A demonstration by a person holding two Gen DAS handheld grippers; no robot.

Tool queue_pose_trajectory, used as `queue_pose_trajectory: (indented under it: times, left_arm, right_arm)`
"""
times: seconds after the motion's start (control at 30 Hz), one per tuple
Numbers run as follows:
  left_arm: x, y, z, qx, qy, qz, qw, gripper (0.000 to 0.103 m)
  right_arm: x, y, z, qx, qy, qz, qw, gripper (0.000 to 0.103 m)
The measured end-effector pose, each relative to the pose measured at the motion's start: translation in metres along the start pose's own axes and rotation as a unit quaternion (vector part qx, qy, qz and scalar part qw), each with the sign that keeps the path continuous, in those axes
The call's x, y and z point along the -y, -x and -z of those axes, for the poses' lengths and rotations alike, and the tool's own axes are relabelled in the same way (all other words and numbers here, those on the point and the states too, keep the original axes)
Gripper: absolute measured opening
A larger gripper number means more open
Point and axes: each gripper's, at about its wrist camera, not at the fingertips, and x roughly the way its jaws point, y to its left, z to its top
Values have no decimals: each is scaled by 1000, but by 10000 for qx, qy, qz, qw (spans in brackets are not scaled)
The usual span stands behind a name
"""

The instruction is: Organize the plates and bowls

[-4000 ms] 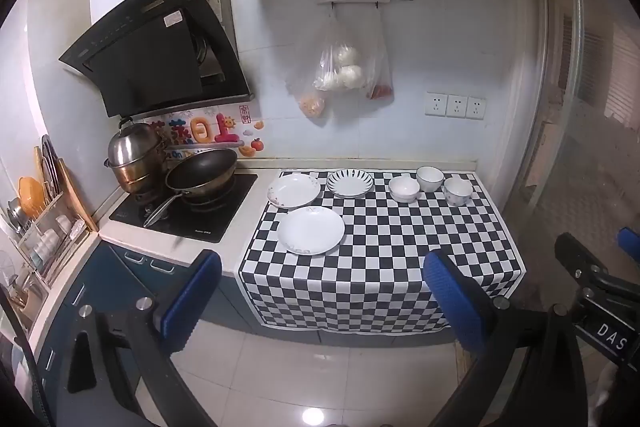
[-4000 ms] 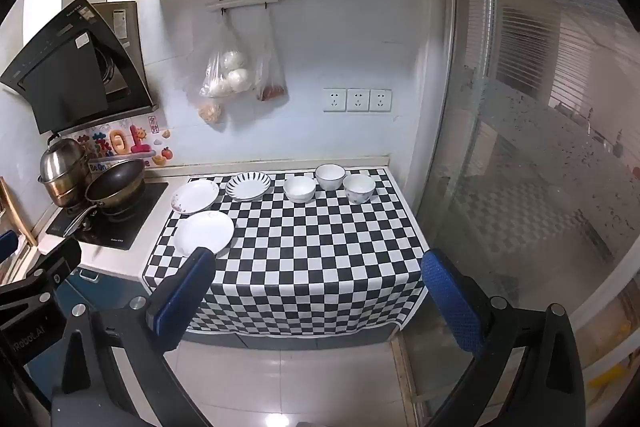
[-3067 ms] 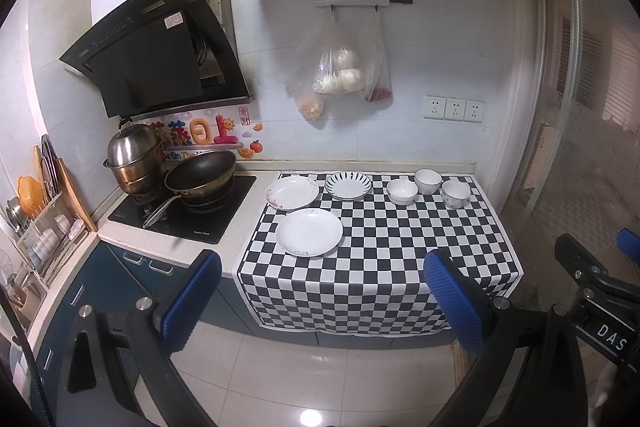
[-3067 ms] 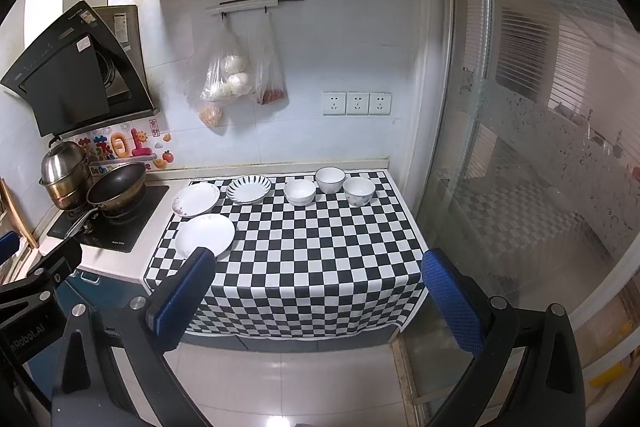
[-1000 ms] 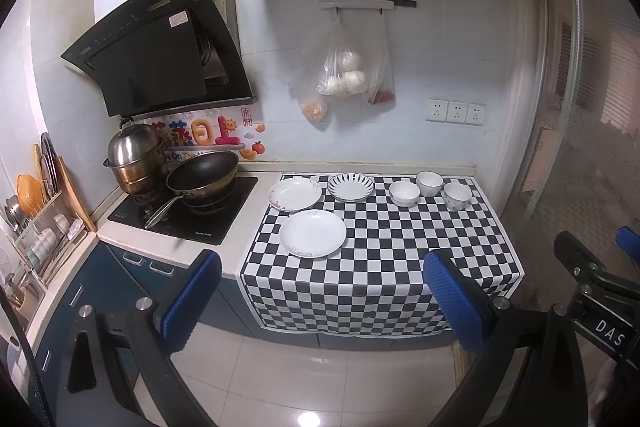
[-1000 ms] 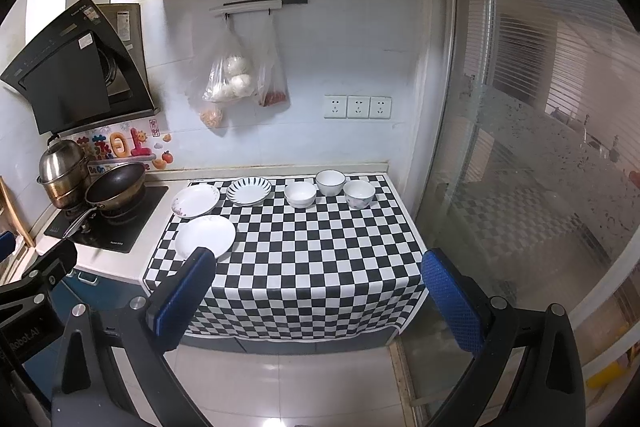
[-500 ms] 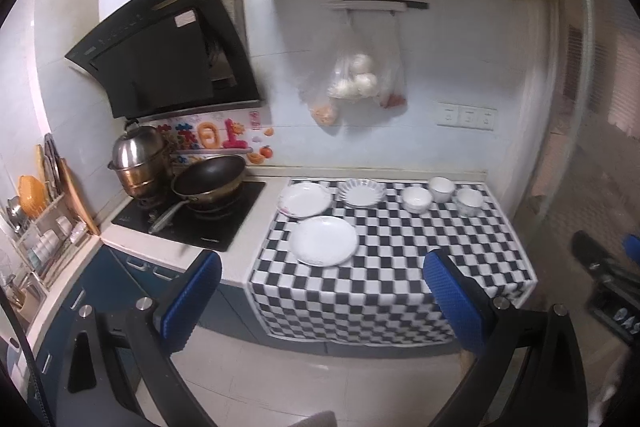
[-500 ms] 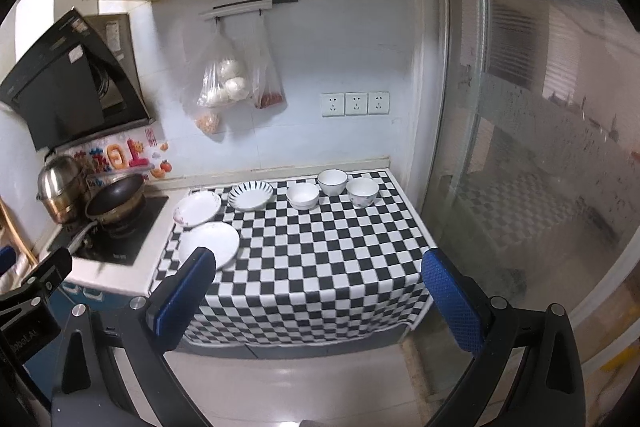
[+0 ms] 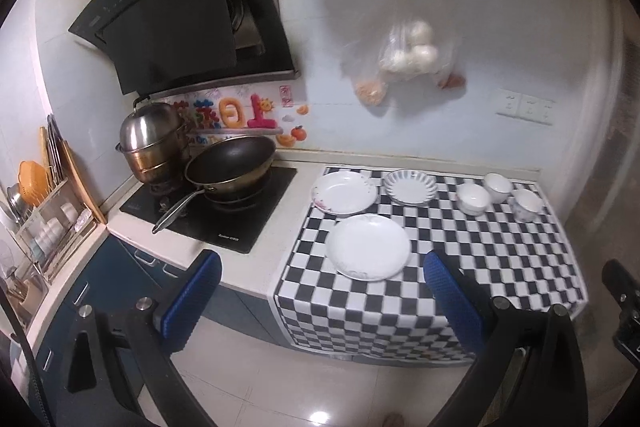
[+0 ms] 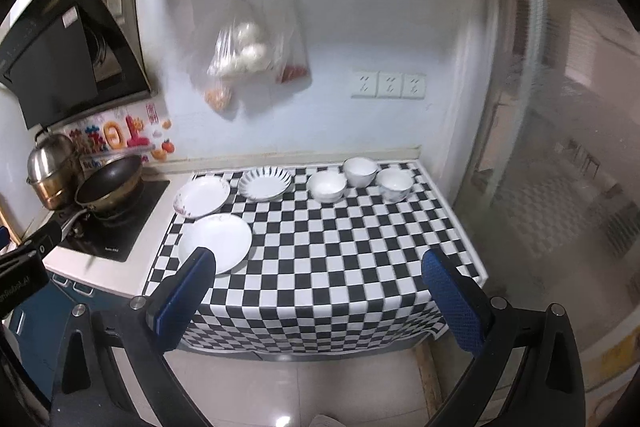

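Both tools are held in front of the bench (image 9: 280, 227), short of its front edge. The left tool (image 9: 320, 297) has its blue-padded fingers spread wide with nothing between them. The right tool (image 10: 316, 293) is likewise wide open and empty.

A black-and-white checkered cloth (image 10: 340, 239) covers the right part of the bench and hangs over its front. All the tableware stands on this cloth:
- a plain white plate (image 9: 368, 247) near the front left corner of the cloth;
- a second white plate (image 9: 345, 193) with a small pattern on its rim, behind the first, at the cloth's left edge;
- a striped shallow dish (image 9: 410, 187) just right of the second plate;
- three small white bowls (image 10: 360, 179) grouped close together toward the back right: one to the left, one behind, one to the right

None of the pieces is stacked. Left of the cloth, a black cooktop (image 9: 224, 215) carries a wok (image 9: 230, 167) and a steel steamer pot (image 9: 154, 143). Plastic bags (image 10: 244, 63) hang from a wall rail above the bench
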Motion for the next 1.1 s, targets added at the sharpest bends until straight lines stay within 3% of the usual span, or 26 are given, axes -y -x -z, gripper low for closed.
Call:
queue_pose_trajectory:
  times: [0.37,0.57,0.7,0.9,1.0,1.07,1.1]
  left_arm:
    - [24,-137,-31,-543,-9,-414,9977,103]
    - [48,-229,-46,-1190,-55,-530,9915,103]
    - [56,-291,-49,-1673,23,-406,9851,103]
    - [59,-379,-29,-2536,84,-48,9673,100]
    - [51,-423,-14,-3083,284,229,9506,90]
    - [40,-452,-2,-3446,482,385,9367,71]
    - [36,-462,3,-3594,553,444,9305,66]
  right_arm:
    - [-41,-188,-48,-545,303,-280,9977,103]
    - [-66,-315,-75,-1239,520,-598,9891,103]
    - [-86,-395,-83,-1786,741,-856,9774,103]
    - [-116,-485,-72,-2416,1102,-1183,9568,103]
    - [-129,-522,-57,-2803,1178,-1352,9430,103]
    - [-136,-548,-41,-3183,1145,-1559,9280,103]
    - [-139,-561,-34,-3373,1122,-1593,9210,103]
